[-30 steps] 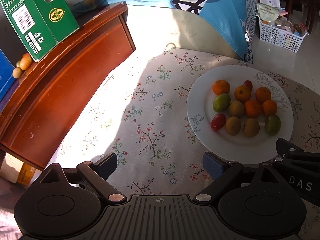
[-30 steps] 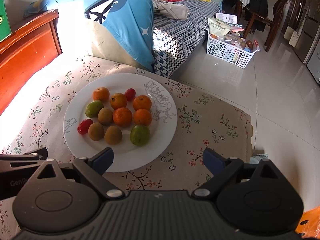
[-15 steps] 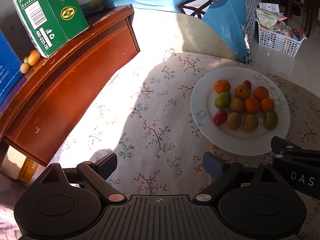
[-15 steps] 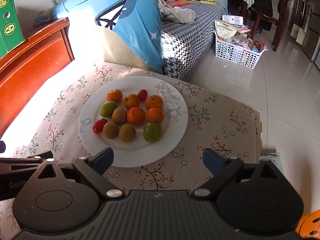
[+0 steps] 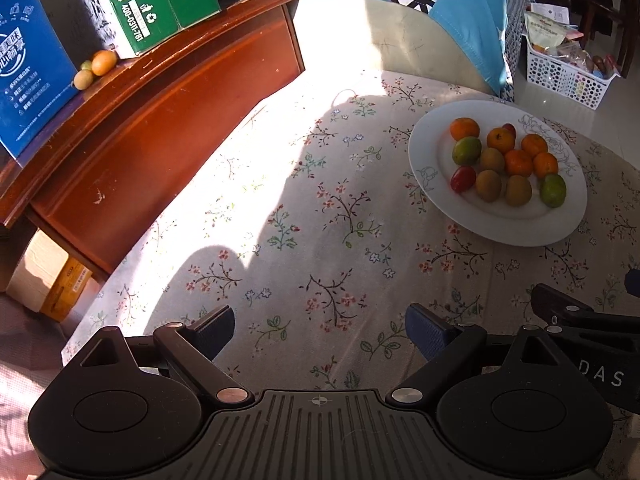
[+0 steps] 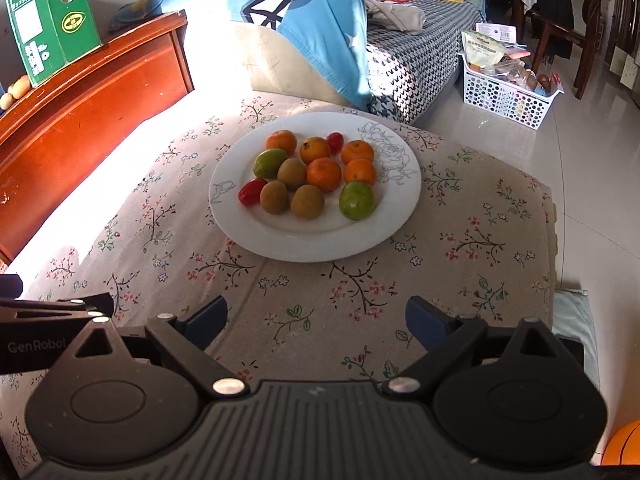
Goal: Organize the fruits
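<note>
A white plate [image 6: 320, 244] [image 5: 516, 228] on the floral tablecloth holds several fruits: oranges [image 6: 323, 174] [image 5: 518, 162], brown kiwis [image 6: 307, 201] [image 5: 518, 190], green fruits [image 6: 356, 200] [image 5: 466, 150] and red tomatoes [image 6: 252, 191] [image 5: 463, 178]. My left gripper [image 5: 319, 330] is open and empty, well short of the plate, which lies to its upper right. My right gripper [image 6: 316, 320] is open and empty too, hovering above the cloth just before the plate's near rim. Each gripper's body shows at the edge of the other's view.
A red-brown wooden cabinet [image 5: 160, 120] stands left of the table, bearing a green carton [image 5: 160, 4], a blue box [image 5: 28, 68] and small fruits [image 5: 96, 66]. Behind are a blue cushion [image 6: 304, 28], a checked sofa [image 6: 412, 52] and a white basket [image 6: 508, 96] on the tiled floor.
Both grippers have drawn back from the plate, which now sits farther away in each view. The left view has swung left, showing more of the cabinet and the blue box. The fingers stay open.
</note>
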### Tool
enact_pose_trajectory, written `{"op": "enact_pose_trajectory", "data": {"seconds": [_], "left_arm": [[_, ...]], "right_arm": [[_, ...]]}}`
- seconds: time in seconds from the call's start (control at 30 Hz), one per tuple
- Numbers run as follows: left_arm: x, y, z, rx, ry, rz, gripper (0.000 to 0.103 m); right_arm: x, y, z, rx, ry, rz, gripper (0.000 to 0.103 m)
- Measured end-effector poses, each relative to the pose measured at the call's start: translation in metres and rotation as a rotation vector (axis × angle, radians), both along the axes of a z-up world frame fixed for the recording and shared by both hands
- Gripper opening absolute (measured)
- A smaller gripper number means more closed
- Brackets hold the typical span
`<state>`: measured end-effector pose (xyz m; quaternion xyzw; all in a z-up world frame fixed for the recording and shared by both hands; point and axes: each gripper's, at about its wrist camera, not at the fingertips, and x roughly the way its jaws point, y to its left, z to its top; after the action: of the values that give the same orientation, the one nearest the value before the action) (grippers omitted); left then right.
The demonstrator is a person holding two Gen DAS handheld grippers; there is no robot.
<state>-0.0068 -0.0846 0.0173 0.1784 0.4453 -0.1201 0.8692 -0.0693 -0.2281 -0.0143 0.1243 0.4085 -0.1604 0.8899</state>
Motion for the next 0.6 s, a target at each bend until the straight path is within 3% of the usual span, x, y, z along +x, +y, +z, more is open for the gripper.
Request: {"op": "enact_pose_trajectory", "data": {"seconds": [0.47,0.6], "left_arm": [[0.003,0.056,-0.017,0.000,0.041,0.090,0.094],[0.005,0.066,-0.017,-0.016,0.048,0.108,0.094]], "right_arm": [[-0.002,0.079,-0.045,-0.095,0.034,0.348,0.096],[-0.001,0.092,-0.050,-0.116,-0.032,0.390,0.102]]}}
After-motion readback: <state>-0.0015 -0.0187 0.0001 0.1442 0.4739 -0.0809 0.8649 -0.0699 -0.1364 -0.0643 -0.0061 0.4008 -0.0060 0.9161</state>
